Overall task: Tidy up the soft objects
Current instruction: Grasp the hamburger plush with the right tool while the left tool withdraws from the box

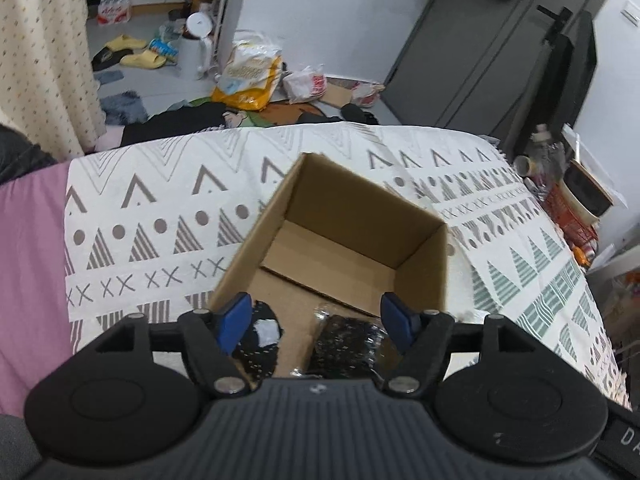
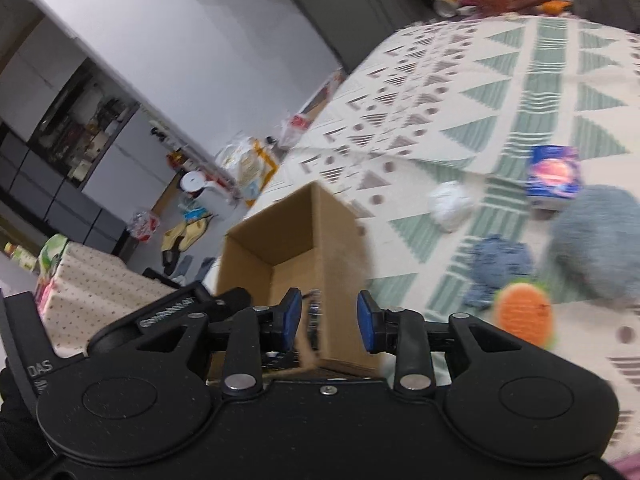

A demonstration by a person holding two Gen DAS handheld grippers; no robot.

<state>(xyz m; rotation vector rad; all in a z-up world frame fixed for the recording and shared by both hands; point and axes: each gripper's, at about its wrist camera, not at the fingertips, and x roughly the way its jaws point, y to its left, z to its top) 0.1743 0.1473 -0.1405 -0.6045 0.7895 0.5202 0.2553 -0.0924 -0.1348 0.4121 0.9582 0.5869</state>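
We held both grippers over the cardboard box [image 1: 340,236] on the bed: left gripper [image 1: 316,322] wide and empty above the dark socks [image 1: 260,344] inside, right gripper [image 2: 328,320] wide. Next we judged a reach toward the orange plush [image 2: 524,312].

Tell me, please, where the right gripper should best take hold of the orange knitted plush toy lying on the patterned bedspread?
Probably across the orange knitted plush toy's rounded orange body, coming from above. It lies low on the patterned bedspread with its top exposed; the green fringe looks too floppy. The open right gripper sits at the cardboard box.
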